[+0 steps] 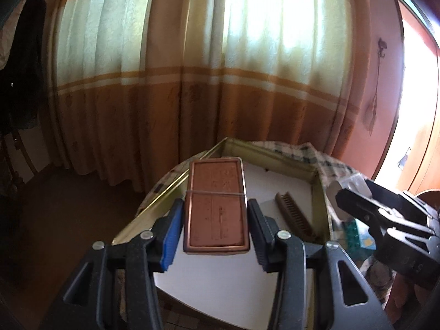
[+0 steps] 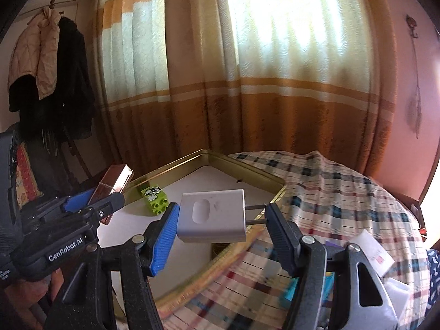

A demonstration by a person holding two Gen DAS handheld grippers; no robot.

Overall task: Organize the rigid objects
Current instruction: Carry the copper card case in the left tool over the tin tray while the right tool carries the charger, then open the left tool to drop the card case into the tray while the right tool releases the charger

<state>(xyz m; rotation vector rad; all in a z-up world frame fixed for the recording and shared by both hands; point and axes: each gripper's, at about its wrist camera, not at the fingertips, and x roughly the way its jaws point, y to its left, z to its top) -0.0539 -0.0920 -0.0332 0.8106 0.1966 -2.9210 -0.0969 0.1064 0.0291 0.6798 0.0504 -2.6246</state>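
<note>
Shiny metal, matt plastic and woven cloth around my jaws.

My left gripper has matt black plastic arms with a speckled finish, one ribbed blue pad, and holds a flat copper-coloured metal tin with a glossy rim and a thin band round it. My right gripper carries a smooth matt white plastic charger plug with two bare metal prongs. The gold-rimmed metal tray gleams; its floor looks like matt white paper. A glossy lime-green plastic toy brick lies there. The checked tablecloth is woven fabric.

left gripper clamped, right gripper seemingly gripping
</note>
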